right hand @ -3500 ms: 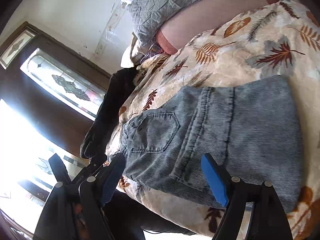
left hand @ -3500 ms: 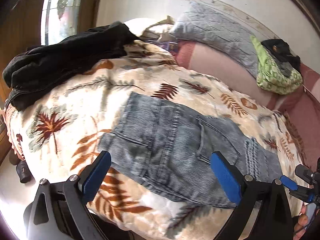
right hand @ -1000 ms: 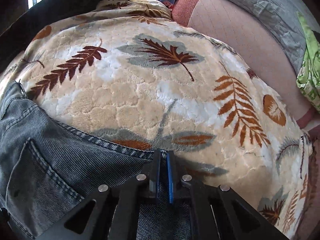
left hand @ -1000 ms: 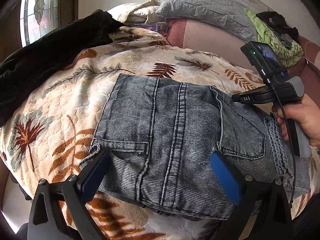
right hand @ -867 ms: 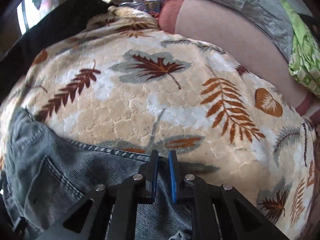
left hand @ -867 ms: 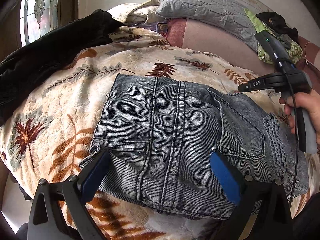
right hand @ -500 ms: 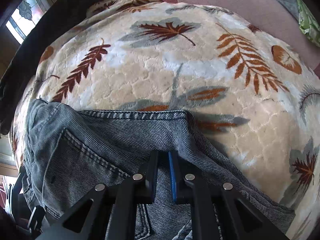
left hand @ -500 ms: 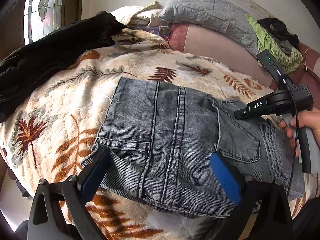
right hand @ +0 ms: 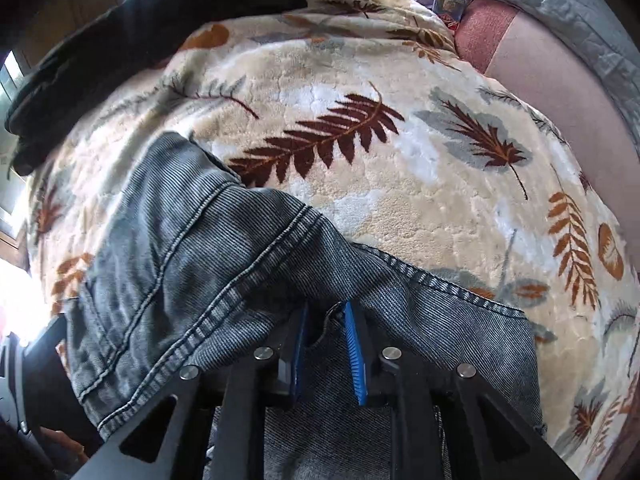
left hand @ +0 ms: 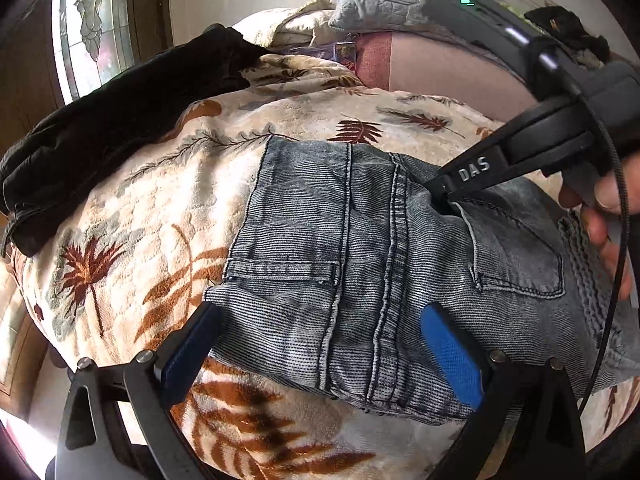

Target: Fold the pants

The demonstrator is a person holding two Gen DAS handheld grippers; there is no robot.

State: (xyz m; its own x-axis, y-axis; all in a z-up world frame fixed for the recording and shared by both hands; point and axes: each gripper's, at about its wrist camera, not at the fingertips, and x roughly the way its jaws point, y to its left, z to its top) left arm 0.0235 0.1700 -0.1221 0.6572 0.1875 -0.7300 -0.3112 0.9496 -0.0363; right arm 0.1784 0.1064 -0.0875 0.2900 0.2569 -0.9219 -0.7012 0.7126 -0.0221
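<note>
On the bed, mid leaf-print blanket [left hand: 168, 216]: grey-blue denim pants [left hand: 360, 264], folded into a compact stack, back pockets and seams facing up, near the blanket's front edge. In right wrist view, top layer bunched into a ridge right at the tool tips.

Right tool [right hand: 326, 320], seen from left wrist view too [left hand: 440, 200], angled steeply down onto the pants' far edge by the center seam, tips touching fabric. Jaws opening, narrow gap btwn blue pads [right hand: 354, 356]; a bit of denim fold sits in the gap, pads not clearly pressing it. Person's hand [left hand: 600, 216] wrapped round the handle at right, cable running down alongside.

Left tool [left hand: 320, 344] spread wide, hovering over the pants' near edge, nothing gripped; pads either side of the stack w/ cloth below.

Beyond: black garment [left hand: 120, 120] along blanket's left side, grey quilted pillow [left hand: 384, 0] & pink sheet [left hand: 440, 72] at the head, stained-glass window [left hand: 92, 32] at left.
</note>
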